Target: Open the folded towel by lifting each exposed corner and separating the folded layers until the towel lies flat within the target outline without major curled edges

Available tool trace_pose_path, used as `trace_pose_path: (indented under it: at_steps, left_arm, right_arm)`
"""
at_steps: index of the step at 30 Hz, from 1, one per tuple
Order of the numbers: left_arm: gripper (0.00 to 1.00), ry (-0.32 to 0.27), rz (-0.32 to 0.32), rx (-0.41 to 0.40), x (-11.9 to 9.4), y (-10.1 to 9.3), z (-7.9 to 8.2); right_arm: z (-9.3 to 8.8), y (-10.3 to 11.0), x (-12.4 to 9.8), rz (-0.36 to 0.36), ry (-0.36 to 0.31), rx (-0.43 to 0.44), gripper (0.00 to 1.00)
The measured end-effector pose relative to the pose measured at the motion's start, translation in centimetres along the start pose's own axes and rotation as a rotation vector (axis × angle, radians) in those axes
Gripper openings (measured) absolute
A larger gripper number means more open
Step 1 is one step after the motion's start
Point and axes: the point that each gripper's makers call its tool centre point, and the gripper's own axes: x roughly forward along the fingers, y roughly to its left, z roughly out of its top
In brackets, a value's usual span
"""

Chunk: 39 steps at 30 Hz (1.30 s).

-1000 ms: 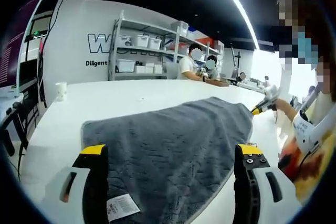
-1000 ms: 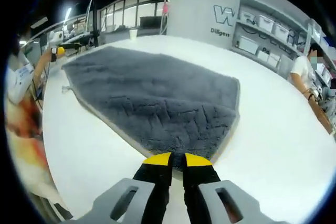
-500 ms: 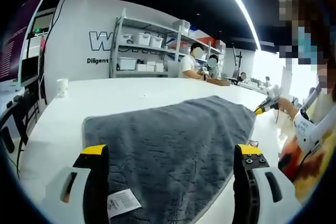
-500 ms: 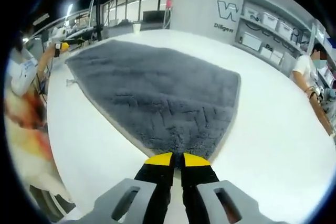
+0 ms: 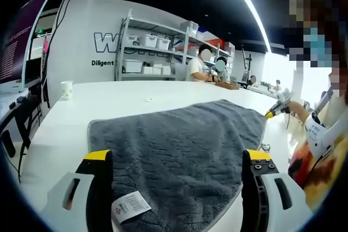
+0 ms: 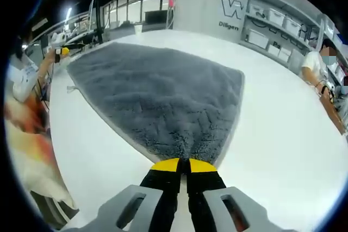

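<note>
Fingers on my right gripper (image 6: 177, 165) are pressed together on the near corner of the grey plush rectangular towel (image 6: 157, 93), the cloth bunching into the yellow tips. From that pinch the towel's long axis runs straight away from me across the white desk (image 6: 283, 134) toward my left gripper (image 6: 61, 52), seen small at the far end. On my left gripper (image 5: 176, 158) the fingers are spread wide, one either side of the towel's near end, nothing between them but pile and a white care label (image 5: 129, 206) by the left finger (image 5: 99, 188); I judge they hover just over the cloth. My right is the arm with a hold, so the next pull turns on it. Towel looks open and nearly flat; I see no outline. Beyond, a paper cup (image 5: 66, 89) stands well apart, and grey shelving holds white bins (image 5: 148, 40), contents hidden.
</note>
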Motion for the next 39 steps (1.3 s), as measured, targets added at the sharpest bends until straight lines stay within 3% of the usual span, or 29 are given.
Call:
trace_pose_path:
  at_steps: [29,34,37,39]
  left_arm:
    - [0.97,0.035,0.010,0.000,-0.5,0.1,-1.2]
    - [0.97,0.044,0.013,0.015,-0.8,-0.3,-1.2]
    - [0.97,0.045,0.012,0.018,-0.8,-0.4,-1.1]
    - [0.97,0.049,0.015,0.019,-0.8,-0.4,-1.1]
  right_arm:
    - [-0.9,-0.2,-0.9,-0.027,0.072,0.008,0.00]
    - [0.2,0.4,-1.1,-0.022,0.062,-0.035,0.01]
    - [1.6,0.9,-1.3,-0.004,0.008,-0.037,0.05]
    - [3.6,0.4,-1.4,-0.025,-0.052,-0.045,0.05]
